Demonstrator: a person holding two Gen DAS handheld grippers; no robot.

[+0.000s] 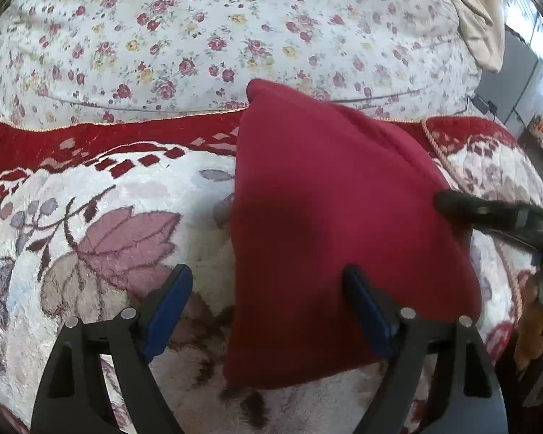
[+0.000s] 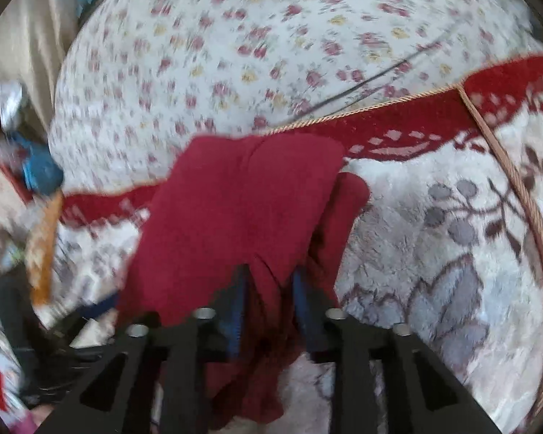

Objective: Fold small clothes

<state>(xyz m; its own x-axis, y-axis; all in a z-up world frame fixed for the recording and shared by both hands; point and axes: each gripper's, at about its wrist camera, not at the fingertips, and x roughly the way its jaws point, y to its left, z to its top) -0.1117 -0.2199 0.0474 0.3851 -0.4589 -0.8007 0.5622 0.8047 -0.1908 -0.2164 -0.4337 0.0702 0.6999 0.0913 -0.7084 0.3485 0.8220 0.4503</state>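
Observation:
A dark red garment (image 1: pixel 329 224) lies partly folded on a white rug with leaf patterns (image 1: pixel 126 238). My left gripper (image 1: pixel 268 282) is open and empty; its right finger rests over the garment's left part, its left finger is over the rug. My right gripper (image 2: pixel 269 278) is shut on a fold of the red garment (image 2: pixel 242 209) and holds it lifted off the rug; this view is blurred. The right gripper also shows in the left wrist view (image 1: pixel 488 213) as a dark bar at the garment's right edge.
A floral sheet (image 1: pixel 217 36) covers the area behind the rug's red border (image 1: pixel 90 141). A beige cloth (image 1: pixel 478 18) hangs at the far right. Blue and orange items (image 2: pixel 40 195) lie at the left in the right wrist view. A gold cord (image 2: pixel 525 195) edges the rug.

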